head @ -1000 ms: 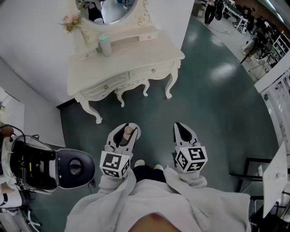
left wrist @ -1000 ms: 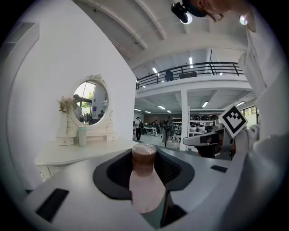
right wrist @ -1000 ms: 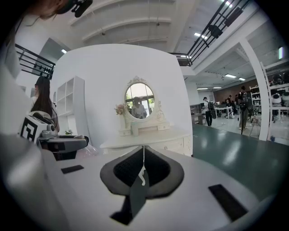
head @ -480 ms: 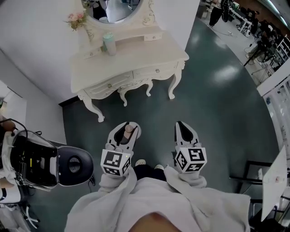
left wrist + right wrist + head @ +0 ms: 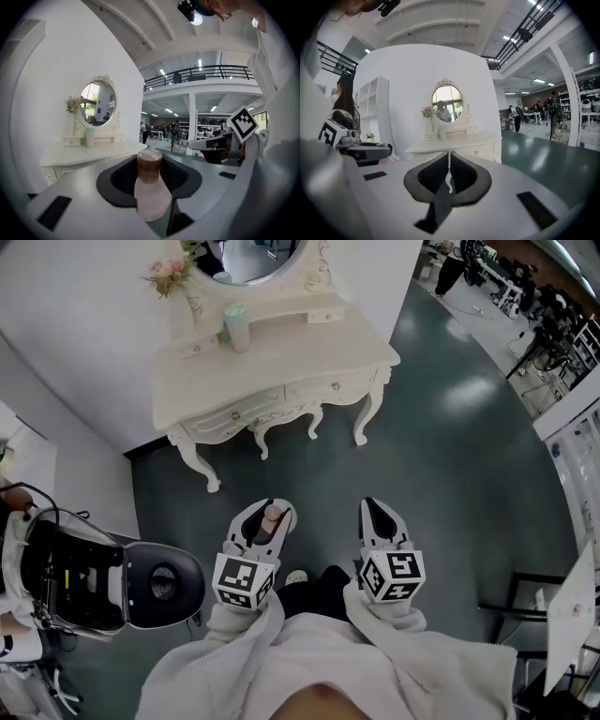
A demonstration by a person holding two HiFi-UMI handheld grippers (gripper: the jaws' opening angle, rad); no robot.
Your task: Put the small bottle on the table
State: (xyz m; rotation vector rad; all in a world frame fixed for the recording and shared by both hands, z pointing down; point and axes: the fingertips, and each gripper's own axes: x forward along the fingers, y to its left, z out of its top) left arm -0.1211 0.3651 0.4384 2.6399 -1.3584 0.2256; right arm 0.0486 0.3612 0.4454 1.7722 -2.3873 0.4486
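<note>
A small pale pink bottle (image 5: 273, 518) with a brown cap (image 5: 149, 162) sits between the jaws of my left gripper (image 5: 266, 515), which is shut on it, cap pointing forward. My right gripper (image 5: 379, 512) is shut with nothing in it; its jaws meet in a thin line (image 5: 449, 172). Both hang over the dark green floor, short of the cream dressing table (image 5: 281, 367), which stands ahead against the white wall. In the left gripper view the table (image 5: 89, 155) lies to the left; in the right gripper view the table (image 5: 454, 143) is straight ahead.
On the table stand an oval mirror (image 5: 258, 259), a pale green cup (image 5: 235, 327) and a vase of pink flowers (image 5: 173, 273). A black and white machine (image 5: 89, 577) sits at my left. White shelving (image 5: 572, 442) and a dark frame (image 5: 525, 601) stand on the right.
The dressing table has shifted slightly right and up in the head view as I move. Both grippers keep their hold and spacing.
</note>
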